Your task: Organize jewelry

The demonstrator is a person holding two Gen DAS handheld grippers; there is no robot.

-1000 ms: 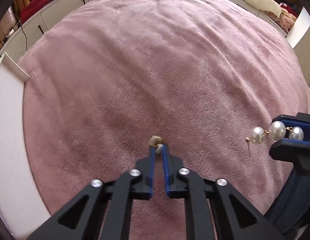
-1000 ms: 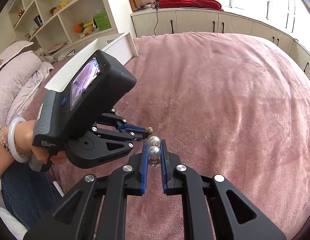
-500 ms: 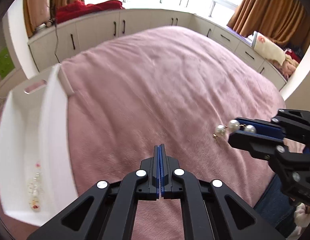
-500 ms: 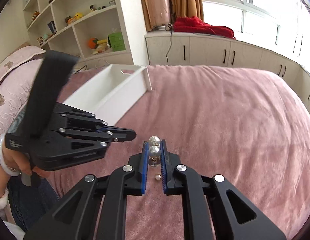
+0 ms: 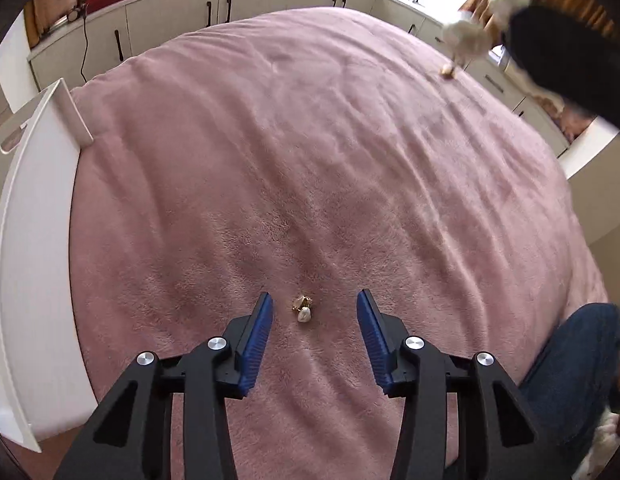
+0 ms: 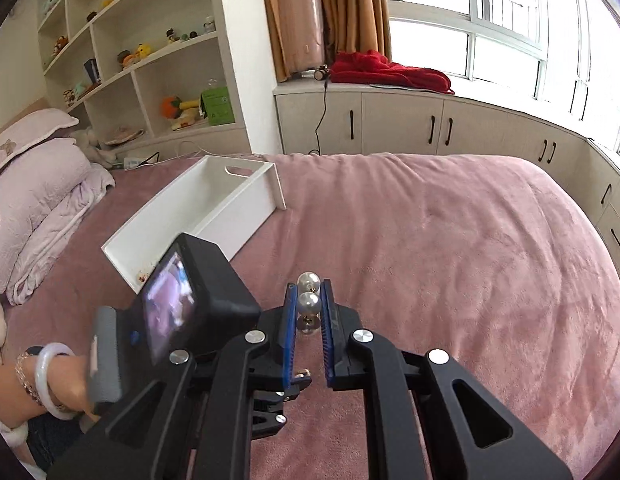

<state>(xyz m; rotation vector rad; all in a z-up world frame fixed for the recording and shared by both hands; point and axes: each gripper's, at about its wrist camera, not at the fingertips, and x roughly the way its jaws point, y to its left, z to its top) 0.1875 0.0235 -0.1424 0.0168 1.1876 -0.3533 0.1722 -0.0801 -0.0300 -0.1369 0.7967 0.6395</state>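
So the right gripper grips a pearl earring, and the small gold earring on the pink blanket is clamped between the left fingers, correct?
Not quite. In the left wrist view the small gold earring lies free on the pink blanket between the left gripper fingers, which are opening and not touching it. The right gripper does grip the pearl earring.

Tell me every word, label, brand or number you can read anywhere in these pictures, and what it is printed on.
None can be read.
Green box on the shelf: carries a pale mark and print, too small to read.
Screen on the handheld device: shows a blurred picture, no legible text.
White tray, pink blanket, pearl earring, small earring: no writing shows.
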